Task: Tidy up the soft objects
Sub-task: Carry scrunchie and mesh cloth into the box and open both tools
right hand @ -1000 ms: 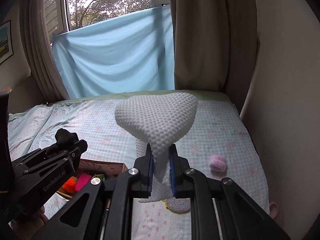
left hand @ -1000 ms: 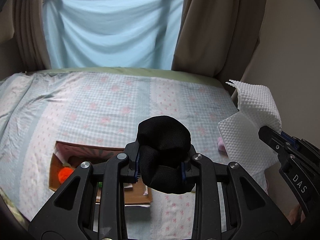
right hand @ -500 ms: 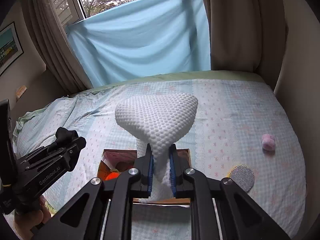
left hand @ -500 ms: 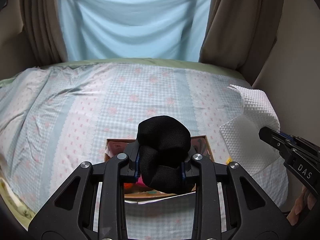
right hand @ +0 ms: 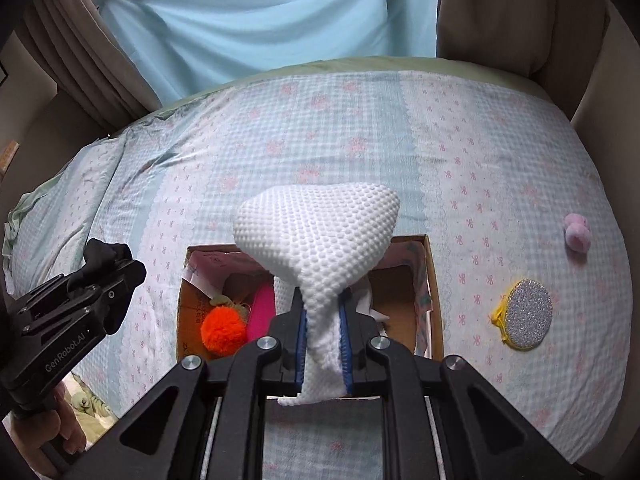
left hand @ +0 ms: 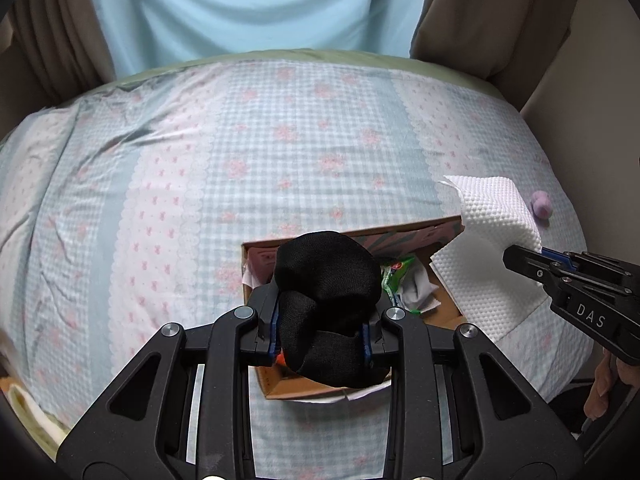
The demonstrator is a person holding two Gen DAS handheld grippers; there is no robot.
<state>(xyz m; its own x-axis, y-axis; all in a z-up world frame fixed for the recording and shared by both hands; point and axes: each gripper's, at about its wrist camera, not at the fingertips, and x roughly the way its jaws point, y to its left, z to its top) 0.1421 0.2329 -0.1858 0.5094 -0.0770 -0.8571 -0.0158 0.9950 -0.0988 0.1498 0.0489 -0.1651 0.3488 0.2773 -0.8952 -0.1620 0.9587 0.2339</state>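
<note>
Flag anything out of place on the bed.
Two soft items lie loose on the bedspread, right of the cardboard box: a pink pompom and a glittery silver round pad with yellow edging. Everything else is boxed or gripped.

A big bed (left hand: 280, 152) has a checked cover. Behind it hang a blue sheet (right hand: 260, 16) and brown curtains (right hand: 512, 12).

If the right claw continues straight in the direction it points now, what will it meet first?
Most likely the open cardboard box, which lies directly ahead under the right claw and its white dimpled cloth. It would probably reach the contents inside, near the pink item; depth is hard to judge.
</note>
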